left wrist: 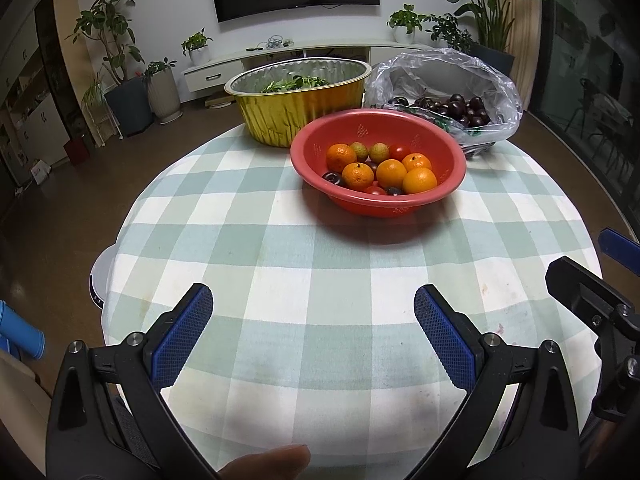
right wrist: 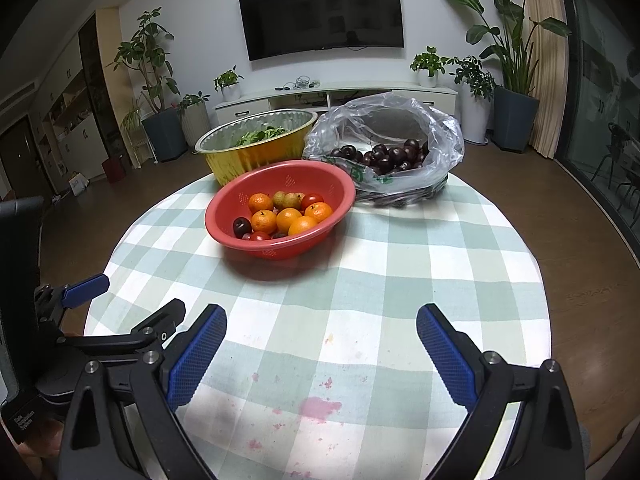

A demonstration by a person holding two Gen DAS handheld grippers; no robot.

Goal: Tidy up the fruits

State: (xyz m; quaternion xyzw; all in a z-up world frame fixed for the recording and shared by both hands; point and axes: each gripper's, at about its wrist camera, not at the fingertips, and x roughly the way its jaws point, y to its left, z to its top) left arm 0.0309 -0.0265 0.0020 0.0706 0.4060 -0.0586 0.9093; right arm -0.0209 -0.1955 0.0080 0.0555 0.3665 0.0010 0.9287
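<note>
Both of your tools, left tool (left wrist: 314, 308) and right tool (right wrist: 322, 326), hang spread and empty at lower frame, mixed fruits (right wrist: 282, 216) piled in the red bowl (right wrist: 224, 216) at centre: sorted or unsorted, undecidable.

Red plastic bowl (left wrist: 452, 148) matt; foil basin (left wrist: 296, 108) shiny; checked cloth (left wrist: 280, 264) matt

Left wrist view: low over the counter's (left wrist: 280, 240) near edge, facing the far wall.
Right wrist view: just rightward, same heading.
Shared: red bowl (left wrist: 378, 160) (right wrist: 280, 208), foil basin (left wrist: 298, 100), cherry bag (right wrist: 384, 148).
</note>
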